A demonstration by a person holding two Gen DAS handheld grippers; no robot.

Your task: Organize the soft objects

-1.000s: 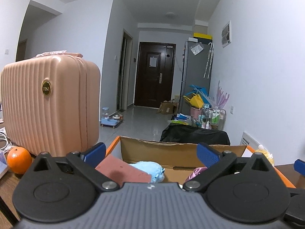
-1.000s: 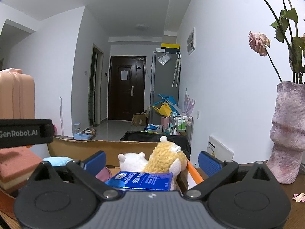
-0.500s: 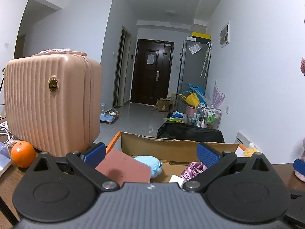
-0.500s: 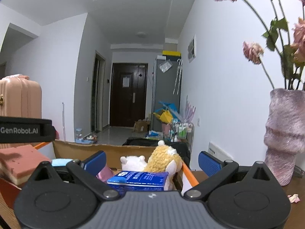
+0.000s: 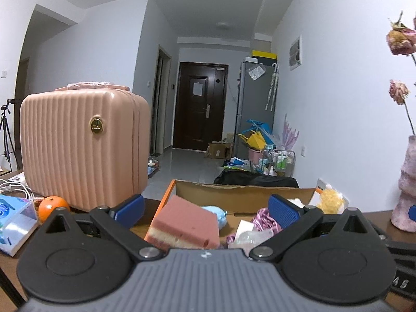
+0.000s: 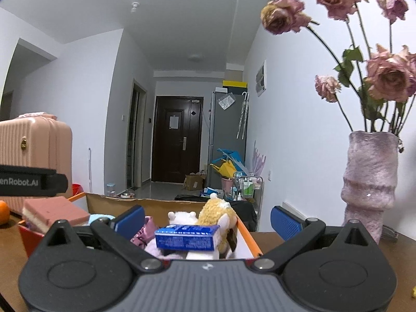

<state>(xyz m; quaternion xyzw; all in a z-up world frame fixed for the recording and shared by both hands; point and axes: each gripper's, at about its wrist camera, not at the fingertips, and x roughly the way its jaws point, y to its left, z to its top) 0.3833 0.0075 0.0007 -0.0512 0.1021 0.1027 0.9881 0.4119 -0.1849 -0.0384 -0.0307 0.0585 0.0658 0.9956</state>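
Behind everything runs a long pale hallway with a dark door [image 5: 199, 106] at the end, and close to me is a brown table [image 6: 405, 254] with a cardboard box [image 5: 234, 195] on it. Soft things sit in that box: a pink sponge [image 5: 186, 225] leaning on the near left rim, a little blue plush [image 5: 217, 214] behind it, a shiny pink cloth [image 5: 264, 219], and on the right side a yellow fluffy toy [image 6: 217, 212] beside a white plush [image 6: 182, 217], with a blue tissue pack [image 6: 187, 238] lying across the top. My left gripper [image 5: 205, 208] has its jaws spread wide and holds nothing; my right gripper [image 6: 206, 218] is wide and empty too. I think the sponge needs care, since it tips over the edge (it could slide out). I would bring the left gripper down slowly, close on the sponge's thick side, squeeze only a little so it does not squash, then lay it flat inside. Outside the box sit an orange [image 5: 53, 205], a big pink suitcase [image 5: 83, 148], and a fuzzy vase [image 6: 369, 187] of dried roses [image 6: 387, 75] that I should keep clear of.
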